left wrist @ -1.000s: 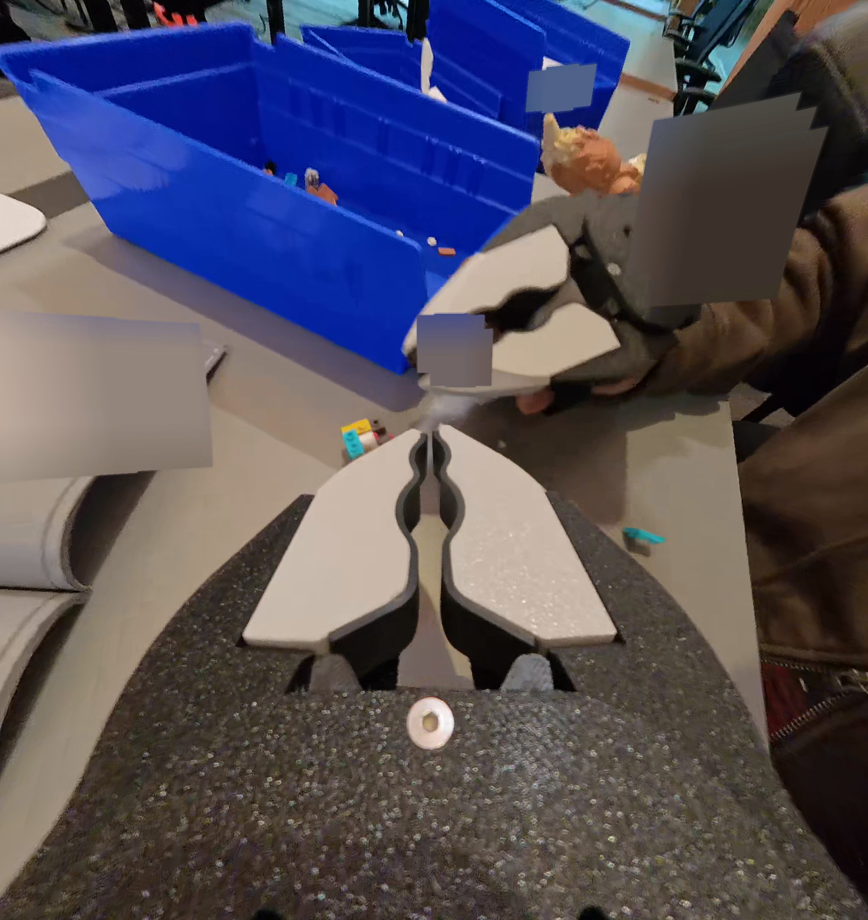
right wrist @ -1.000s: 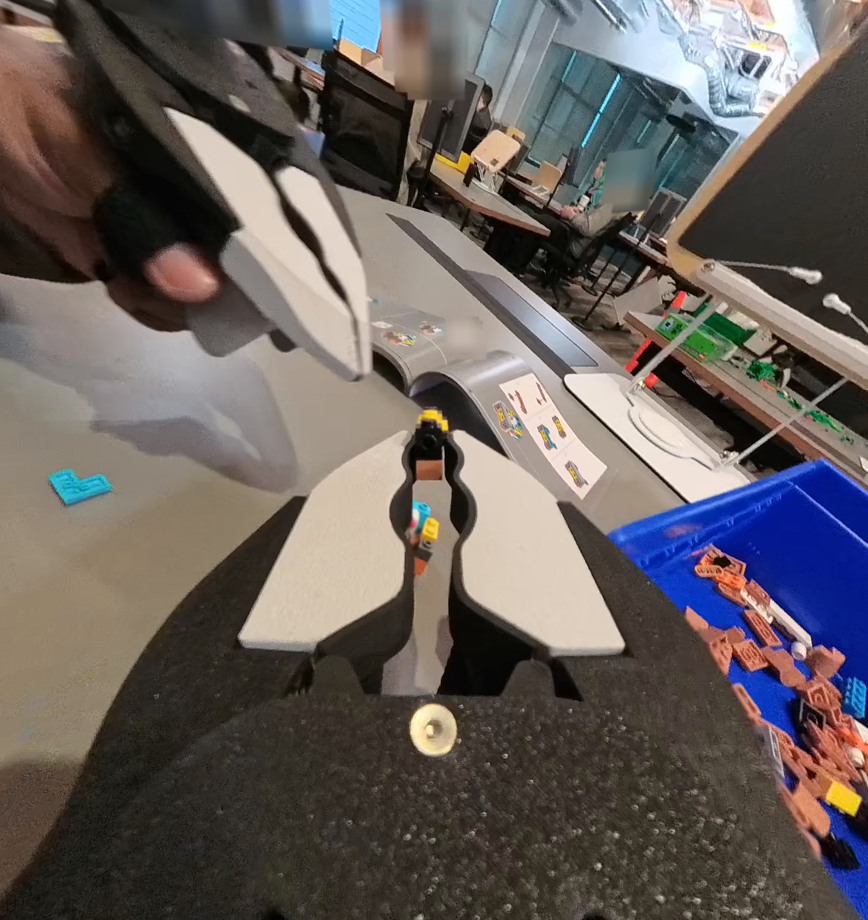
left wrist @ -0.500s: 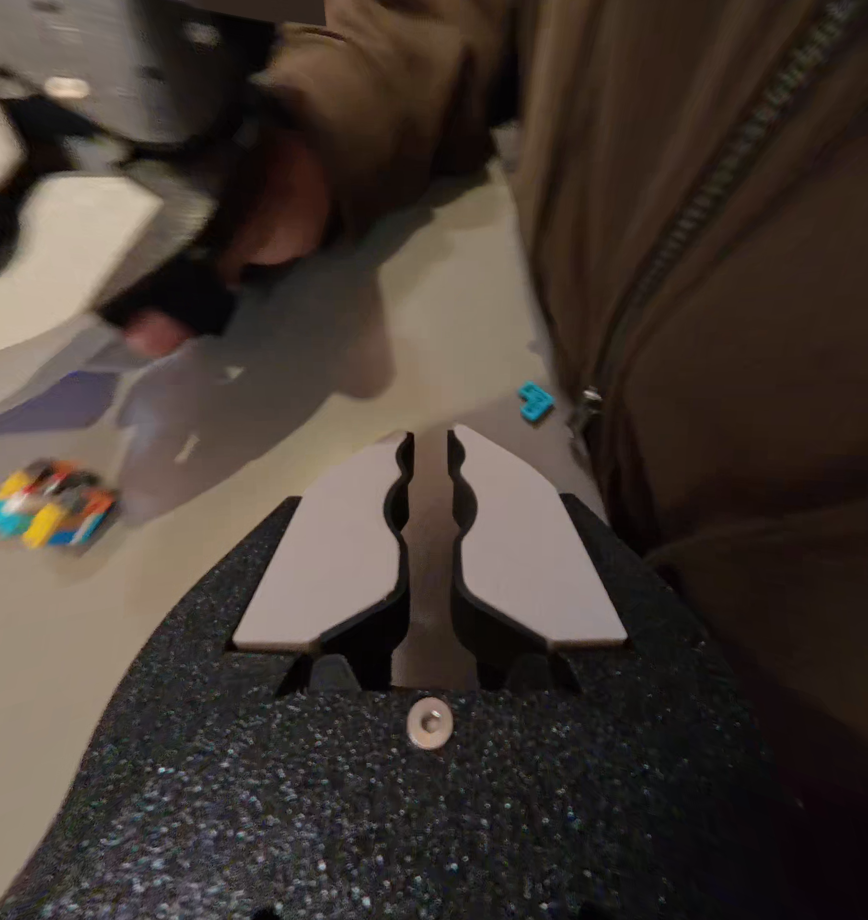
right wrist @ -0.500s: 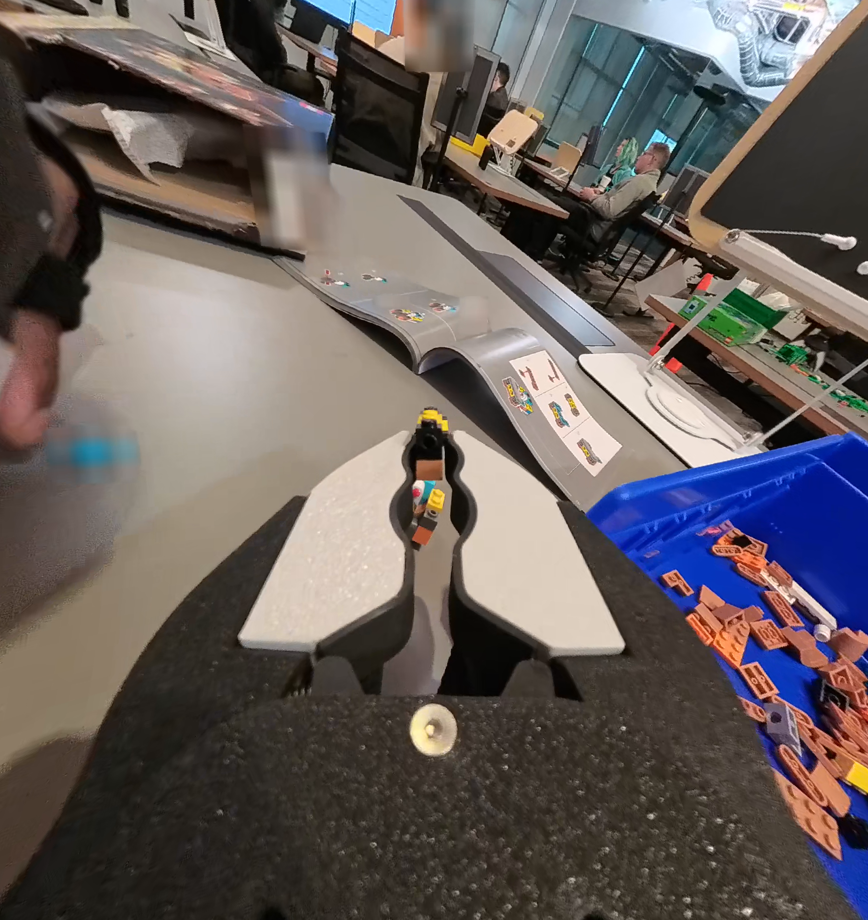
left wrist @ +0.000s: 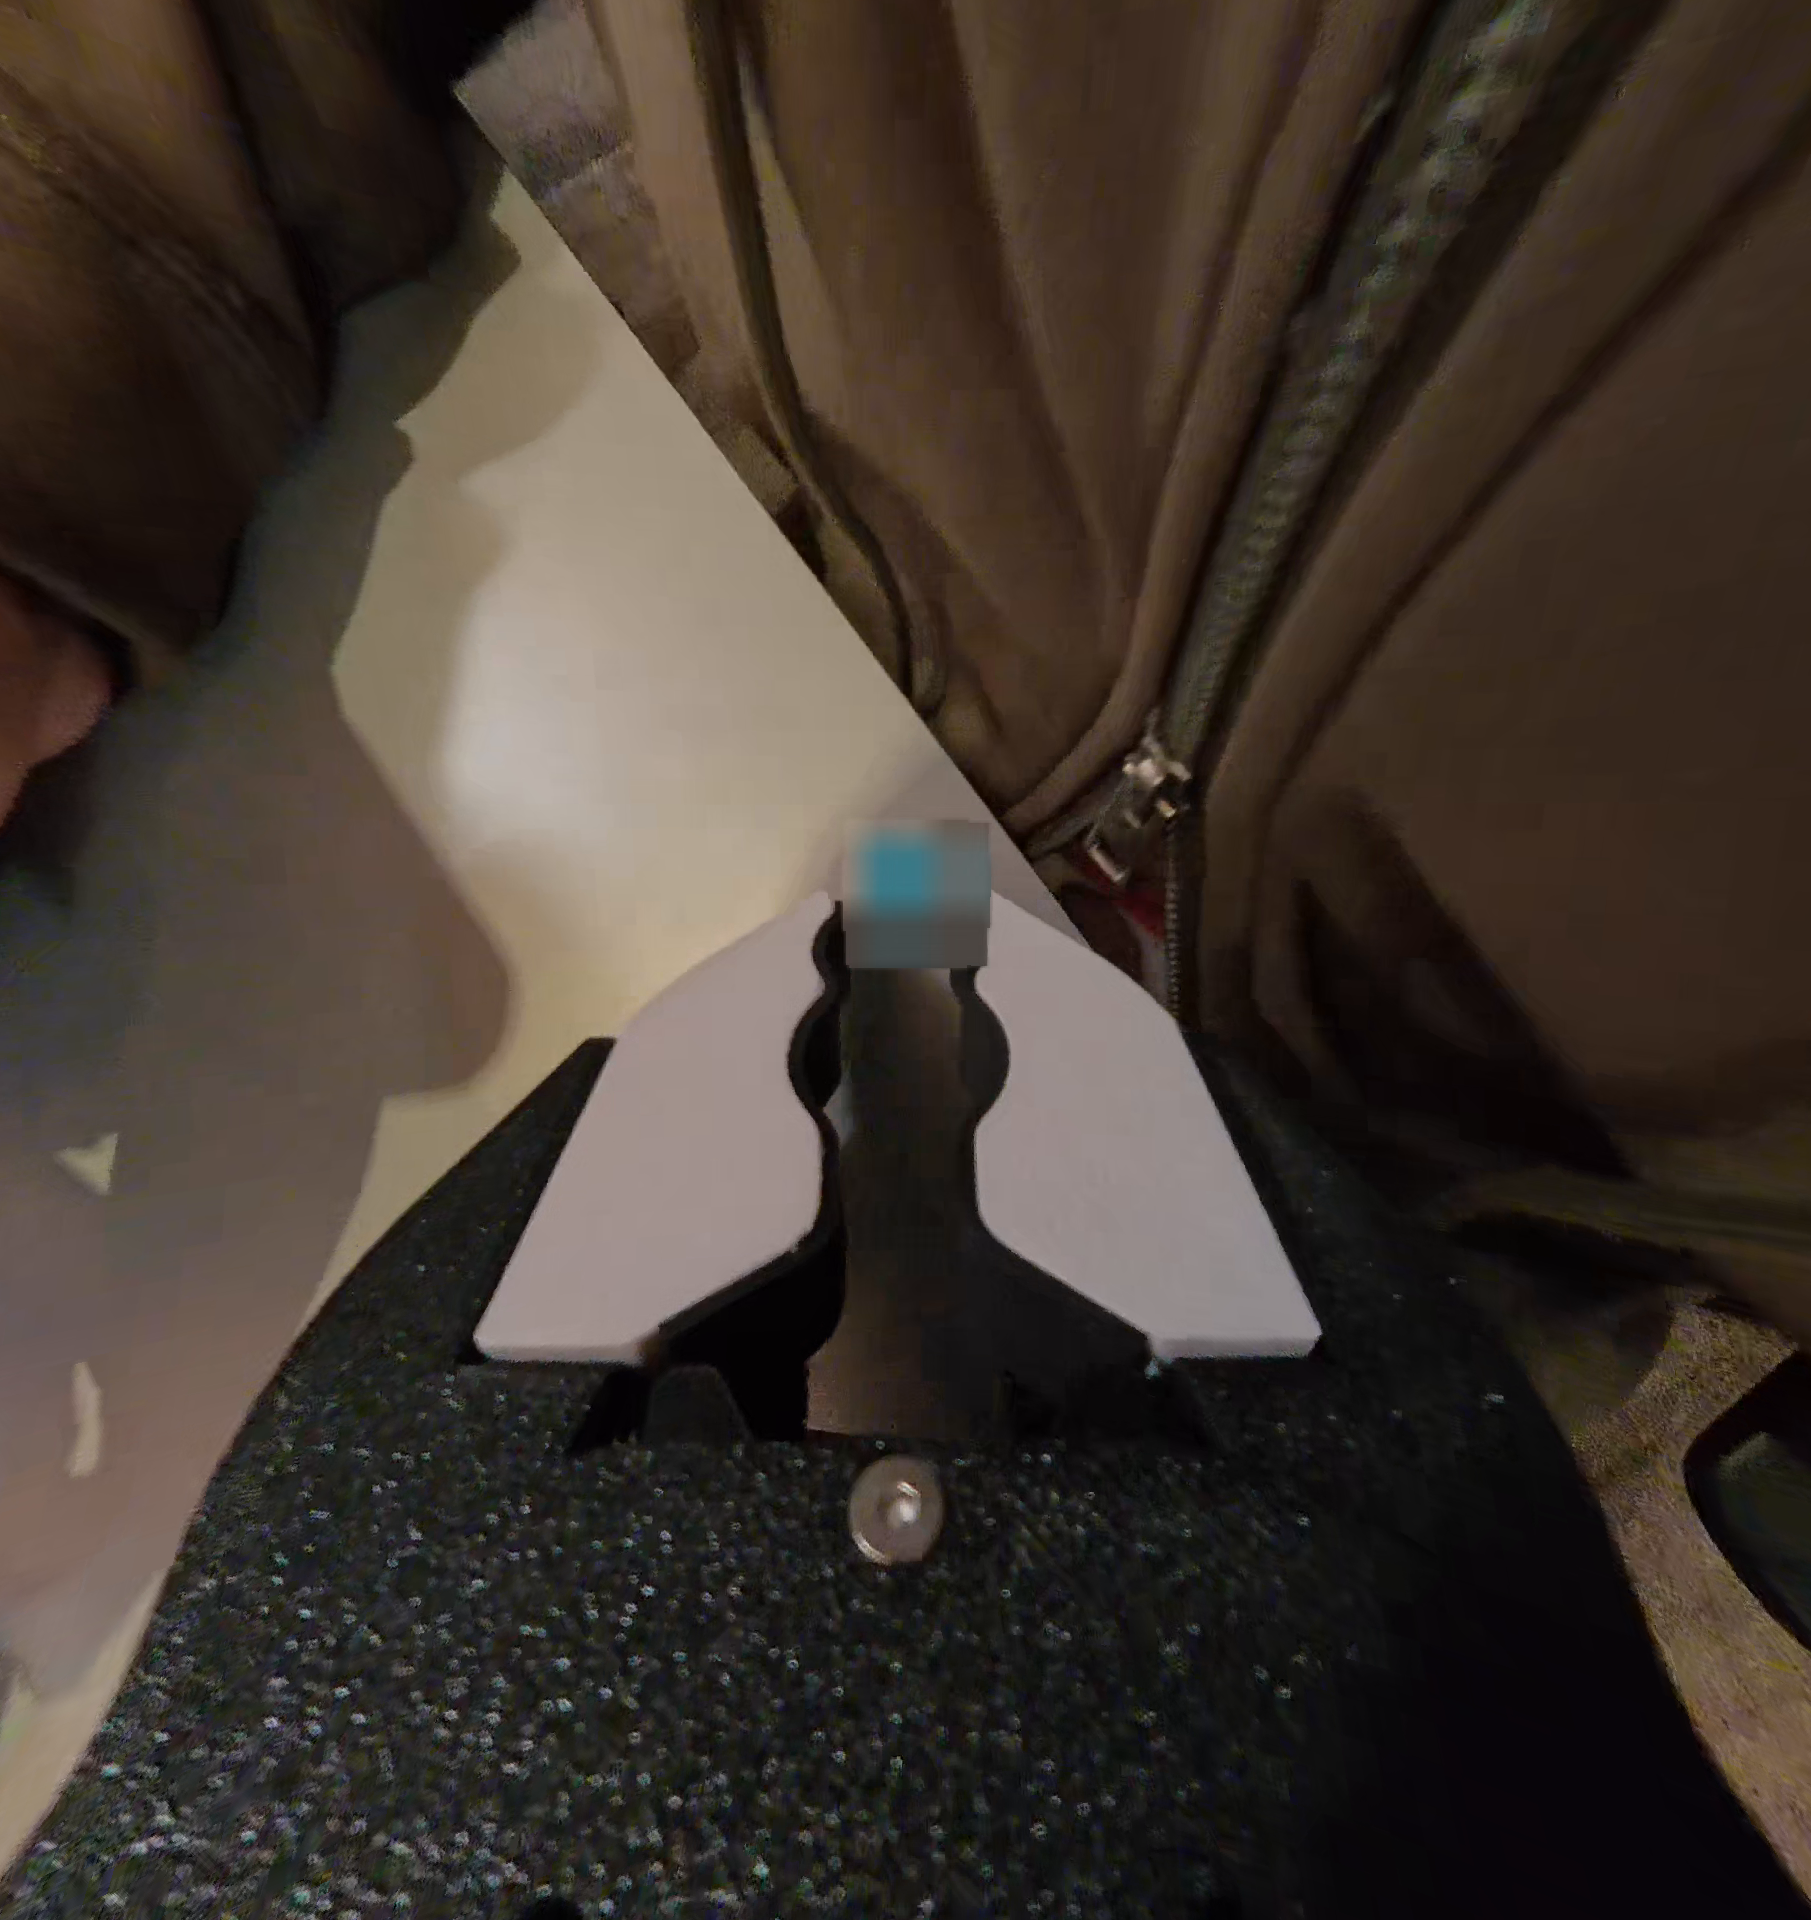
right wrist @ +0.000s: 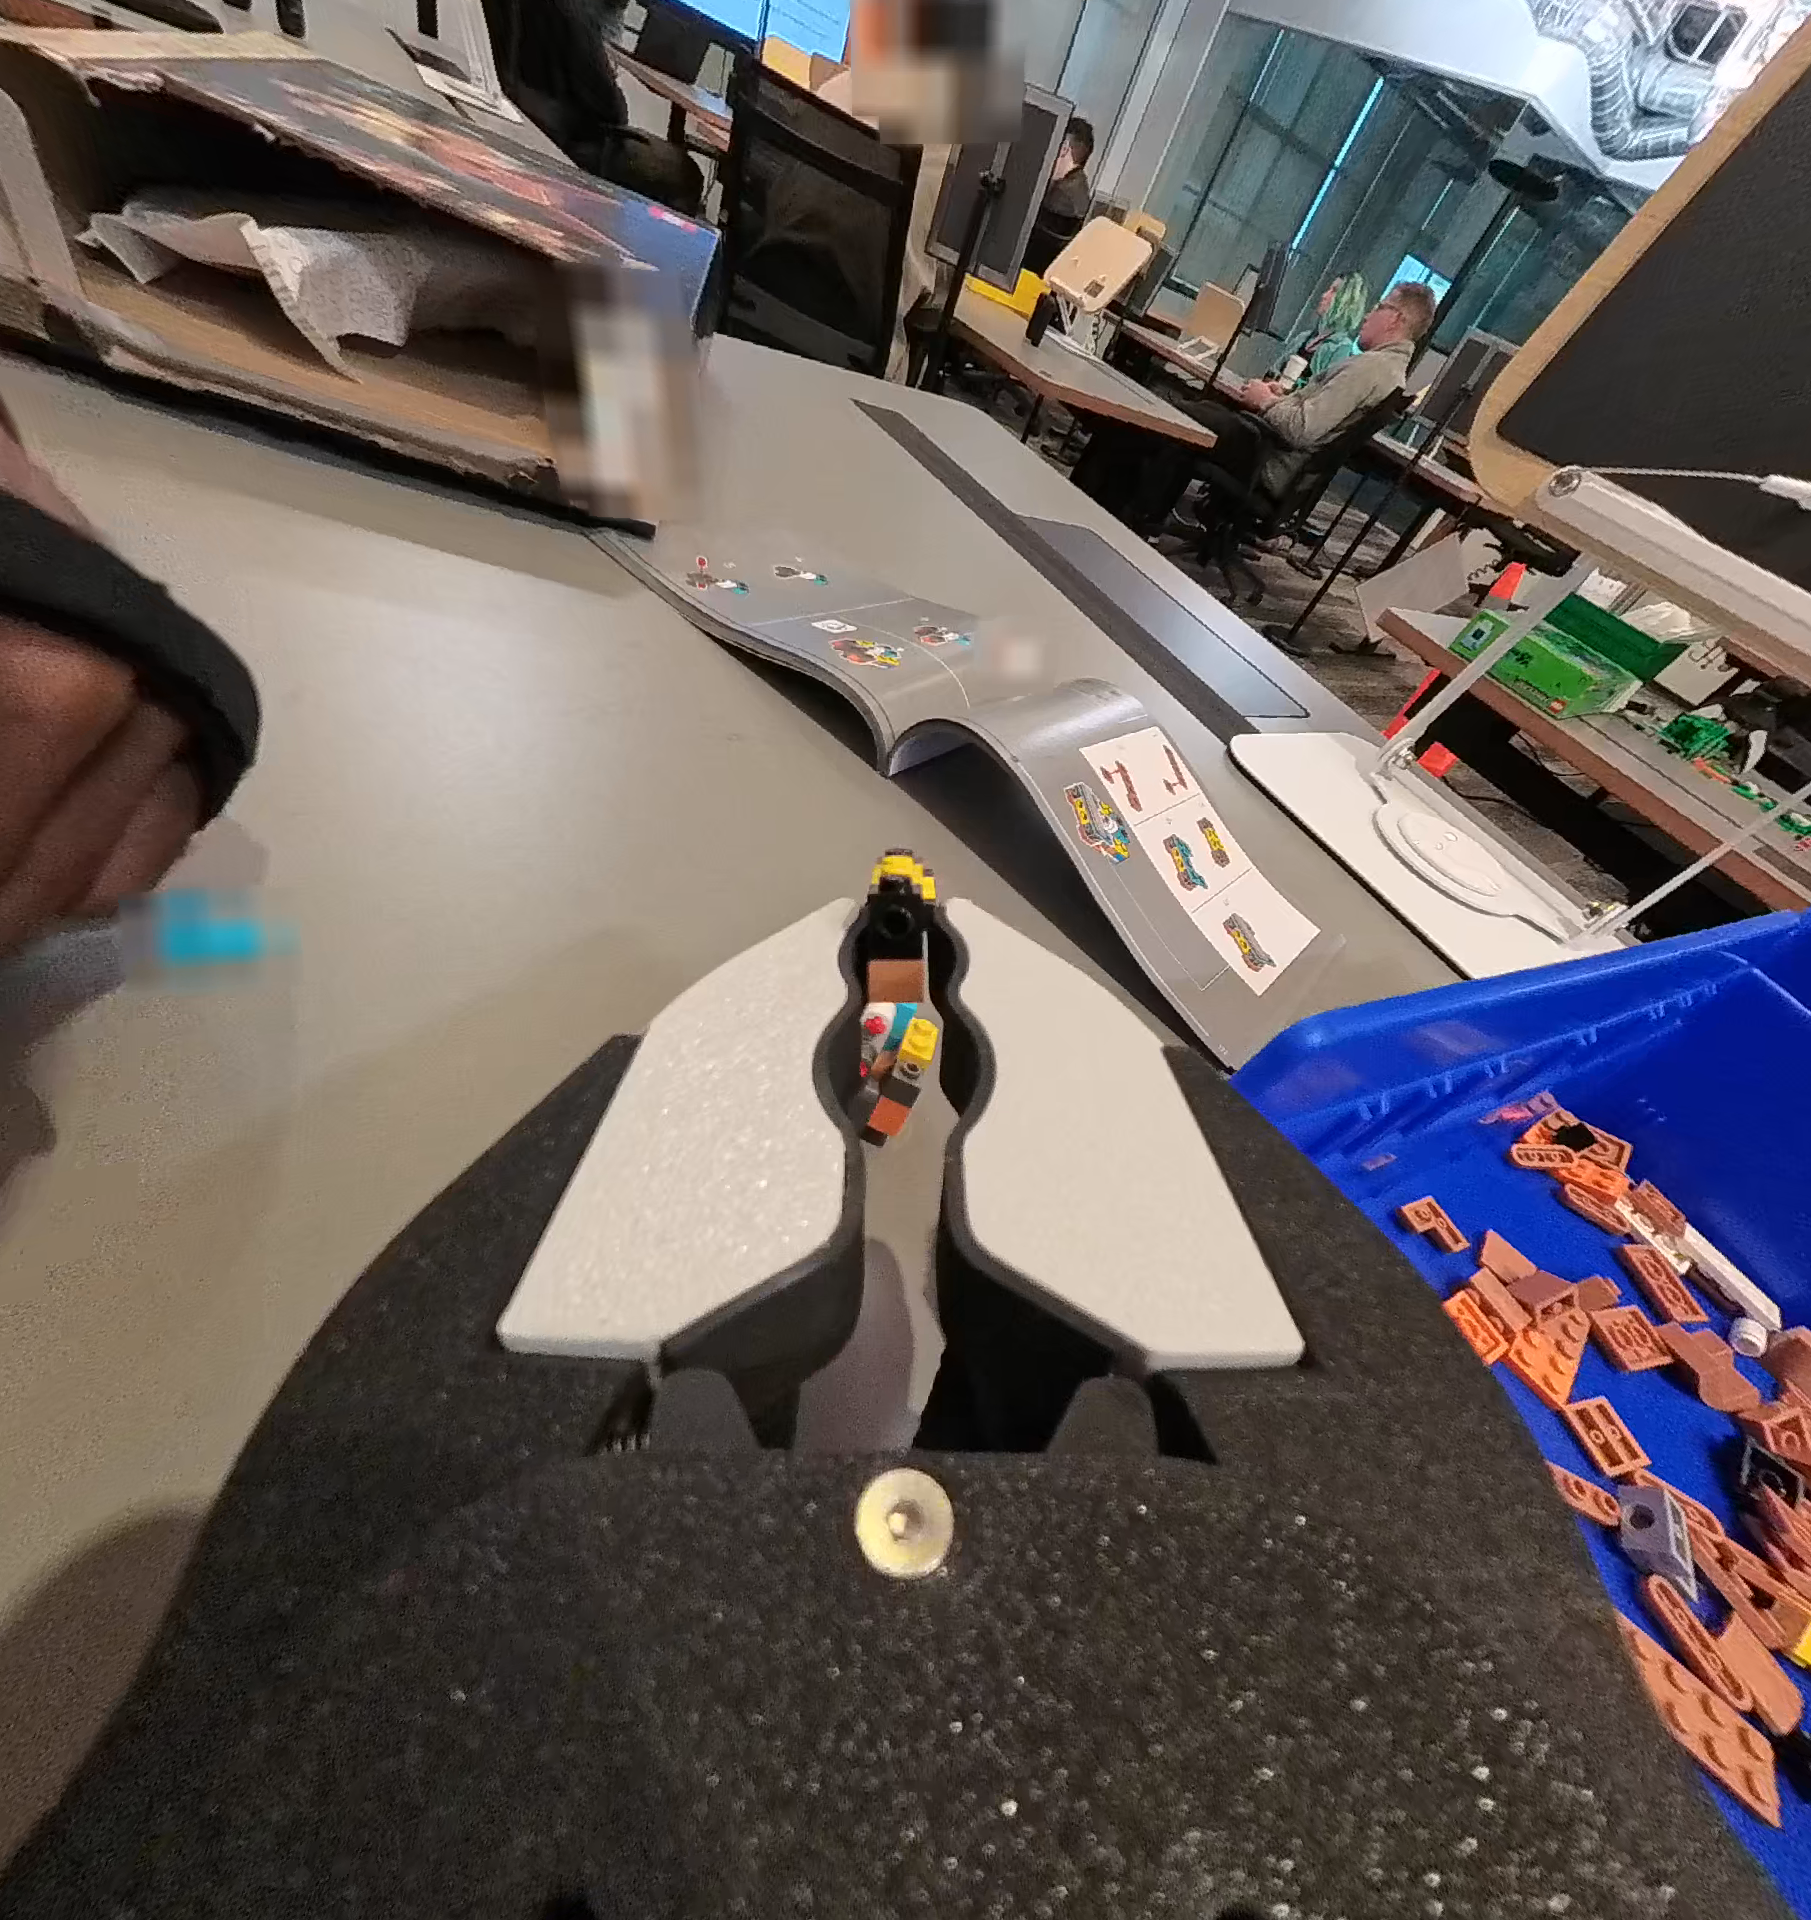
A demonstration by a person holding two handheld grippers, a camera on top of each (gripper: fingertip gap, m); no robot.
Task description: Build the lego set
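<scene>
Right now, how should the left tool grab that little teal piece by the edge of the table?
Pinch the teal piece across its two side edges, coming in low along the table from where the left tool sits, one open tip on each side. It looks low and flat, close to the table's edge, so squeezing the sides is probably safest. Its exact shape is too blurred to tell.

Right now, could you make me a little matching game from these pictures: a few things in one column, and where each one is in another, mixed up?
Things:
1. lego model
2. teal piece
3. brown pieces
4. booklet

Places:
A. lying open on the table
B. loose in the blue bin
C. between the right gripper's fingers
D. at the left gripper's tips, near the table edge

Pairs: 1-C, 2-D, 3-B, 4-A
</scene>
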